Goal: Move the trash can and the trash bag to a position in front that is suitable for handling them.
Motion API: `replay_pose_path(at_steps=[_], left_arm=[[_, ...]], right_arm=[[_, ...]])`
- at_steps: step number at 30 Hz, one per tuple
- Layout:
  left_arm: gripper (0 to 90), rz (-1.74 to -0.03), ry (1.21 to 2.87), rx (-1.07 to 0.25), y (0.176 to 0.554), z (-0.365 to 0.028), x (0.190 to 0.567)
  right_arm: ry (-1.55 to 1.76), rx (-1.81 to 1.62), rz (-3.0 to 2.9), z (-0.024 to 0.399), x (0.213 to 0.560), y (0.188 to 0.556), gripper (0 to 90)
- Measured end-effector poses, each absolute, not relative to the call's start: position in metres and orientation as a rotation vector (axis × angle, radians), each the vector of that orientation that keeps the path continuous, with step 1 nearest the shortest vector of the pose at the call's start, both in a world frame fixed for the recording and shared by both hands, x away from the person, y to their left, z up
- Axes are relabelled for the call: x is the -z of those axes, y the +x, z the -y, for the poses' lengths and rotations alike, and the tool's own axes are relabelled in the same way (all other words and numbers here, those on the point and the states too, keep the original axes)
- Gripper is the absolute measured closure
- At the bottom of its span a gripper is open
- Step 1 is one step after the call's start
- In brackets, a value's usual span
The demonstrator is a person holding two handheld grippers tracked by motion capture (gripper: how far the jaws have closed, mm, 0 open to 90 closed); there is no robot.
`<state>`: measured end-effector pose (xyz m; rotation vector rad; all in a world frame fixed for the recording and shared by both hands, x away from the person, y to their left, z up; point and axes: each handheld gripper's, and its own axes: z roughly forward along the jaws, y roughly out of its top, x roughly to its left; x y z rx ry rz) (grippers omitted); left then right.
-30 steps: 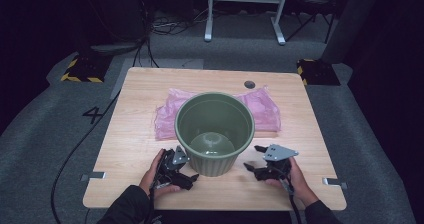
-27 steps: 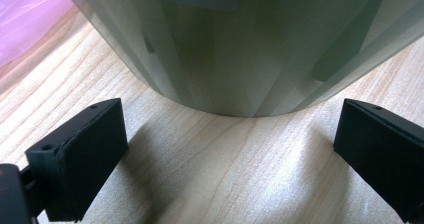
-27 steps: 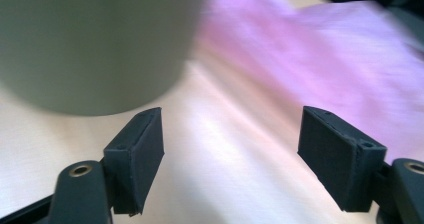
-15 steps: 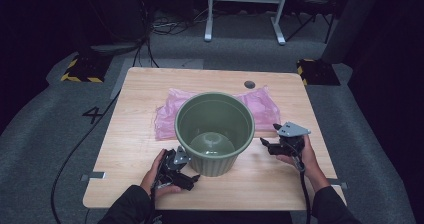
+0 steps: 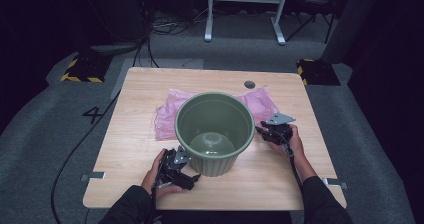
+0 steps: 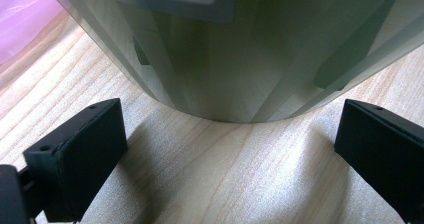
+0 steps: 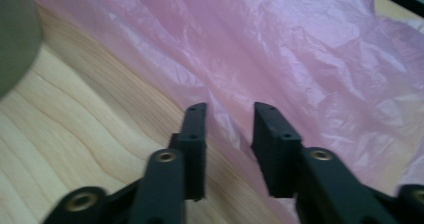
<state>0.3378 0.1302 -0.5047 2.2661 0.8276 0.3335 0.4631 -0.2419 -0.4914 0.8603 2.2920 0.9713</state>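
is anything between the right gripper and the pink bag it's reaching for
Nothing visible. The right gripper has its jaws, which have just been closing, at the near edge of the pink bag, with a gap between them. The green bucket stands off to its side.

- My round plastic bin (image 5: pixel 215 131) is a dull olive green inside and out, with a white-edged label high on its wall.
- The thin crinkled plastic bag (image 7: pixel 300 49) is pale pink, slightly see-through.
- My wooden table top (image 5: pixel 150 89) is light beige with darker wavy grain lines.
- My left gripper (image 6: pixel 220 149) and my right gripper (image 7: pixel 229 119) are matte black.
- The carpet floor (image 5: pixel 45 134) is grey, bearing a black numeral.
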Motion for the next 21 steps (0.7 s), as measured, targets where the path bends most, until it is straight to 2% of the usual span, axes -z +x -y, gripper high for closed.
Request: replay_pose_path(at_steps=[4,6,12,21], left_arm=[[0.0,-0.837,2.265,-0.334,0.338,-0.130,0.505],[0.0,-0.838,2.265,-0.333,0.338,-0.130,0.505],[0.0,-0.840,2.265,-0.335,0.338,-0.130,0.504],[0.0,-0.849,2.263,-0.335,0.338,-0.130,0.505]], right_arm=[[0.887,-0.955,-2.320,0.246,0.496,0.467,86.2],[0.901,-0.953,-2.315,0.250,0.497,0.466,90.0],[0.935,-0.942,-2.300,0.269,0.496,0.459,90.0],[0.979,-0.924,-2.257,0.314,0.490,0.427,88.4]])
